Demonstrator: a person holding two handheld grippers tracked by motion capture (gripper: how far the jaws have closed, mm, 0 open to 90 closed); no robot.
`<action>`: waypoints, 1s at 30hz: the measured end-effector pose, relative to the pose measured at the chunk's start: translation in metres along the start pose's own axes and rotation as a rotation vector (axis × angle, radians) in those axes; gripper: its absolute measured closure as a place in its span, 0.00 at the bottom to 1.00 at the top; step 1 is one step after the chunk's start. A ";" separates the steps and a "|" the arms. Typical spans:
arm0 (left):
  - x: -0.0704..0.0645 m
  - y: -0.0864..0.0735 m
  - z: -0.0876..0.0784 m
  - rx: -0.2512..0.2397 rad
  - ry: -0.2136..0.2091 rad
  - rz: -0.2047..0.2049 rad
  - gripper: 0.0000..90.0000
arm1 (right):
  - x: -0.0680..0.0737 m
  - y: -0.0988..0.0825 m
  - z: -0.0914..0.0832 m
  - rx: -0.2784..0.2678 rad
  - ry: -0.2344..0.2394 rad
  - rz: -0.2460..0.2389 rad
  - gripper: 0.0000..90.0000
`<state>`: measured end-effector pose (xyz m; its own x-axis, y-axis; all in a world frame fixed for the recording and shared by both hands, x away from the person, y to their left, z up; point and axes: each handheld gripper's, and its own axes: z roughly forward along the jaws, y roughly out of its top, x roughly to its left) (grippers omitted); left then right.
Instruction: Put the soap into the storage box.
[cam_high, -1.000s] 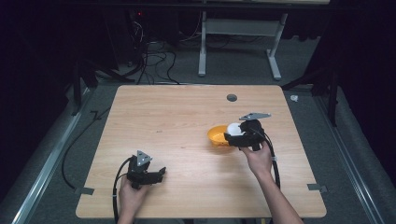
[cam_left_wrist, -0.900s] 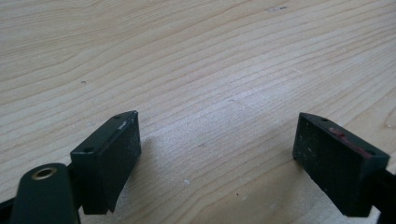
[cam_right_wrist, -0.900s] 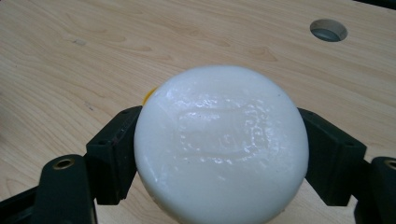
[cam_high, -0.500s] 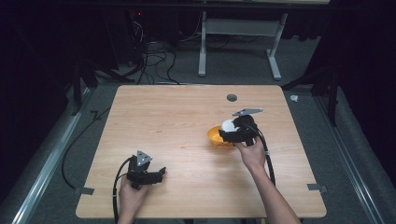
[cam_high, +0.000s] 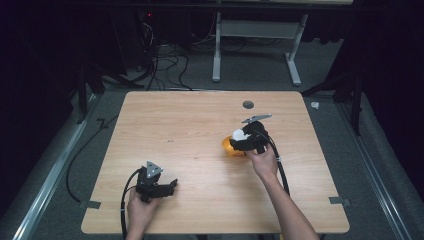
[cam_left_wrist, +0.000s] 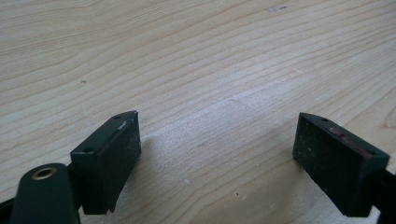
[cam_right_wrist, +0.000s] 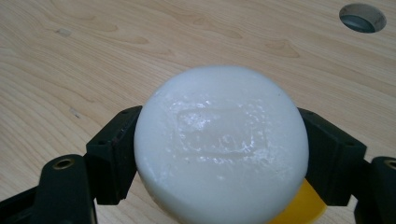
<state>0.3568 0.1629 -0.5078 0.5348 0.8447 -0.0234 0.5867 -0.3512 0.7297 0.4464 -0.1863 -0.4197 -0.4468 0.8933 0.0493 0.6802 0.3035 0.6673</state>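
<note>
Fingers (cam_right_wrist: 114, 158) of the right gripper (cam_high: 242, 139) are pressing on both sides of a white round bar (cam_right_wrist: 220, 149), and we are seeing it clamped squarely between them, its smooth top face bearing a faint stamped rectangle. Under the bar, a yellow object (cam_right_wrist: 301, 207) is peeking out at the lower right of the right gripper view; in the high view we are finding this yellow object (cam_high: 227, 147) on the counter (cam_high: 190, 130), right of centre, with the white round bar (cam_high: 238, 134) just above it. We cannot tell whether the two are touching. The right hand (cam_high: 263, 161) is holding the gripper from the near side, and its cable is trailing back toward the near edge. A round hole (cam_high: 248, 104) is sitting in the counter toward the far edge, beyond the gripper.

Near the near left corner, the left hand (cam_high: 141, 210) is holding the left gripper (cam_high: 172, 186) low over the counter. Its fingers (cam_left_wrist: 108, 158) are standing wide apart, with bare wood grain between them and nothing gripped.
</note>
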 end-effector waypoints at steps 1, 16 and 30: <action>0.000 0.000 0.000 0.000 0.000 0.000 0.17 | 0.000 0.000 0.001 0.001 -0.002 -0.001 0.26; 0.000 0.000 0.000 0.000 0.000 0.000 0.17 | -0.003 -0.002 0.015 0.042 -0.026 0.016 0.26; 0.000 0.000 0.000 0.001 0.000 0.001 0.17 | -0.003 -0.004 0.027 0.077 -0.040 0.016 0.26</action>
<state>0.3568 0.1630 -0.5077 0.5352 0.8444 -0.0231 0.5867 -0.3519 0.7293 0.4607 -0.1811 -0.4421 -0.4128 0.9103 0.0291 0.7305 0.3119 0.6076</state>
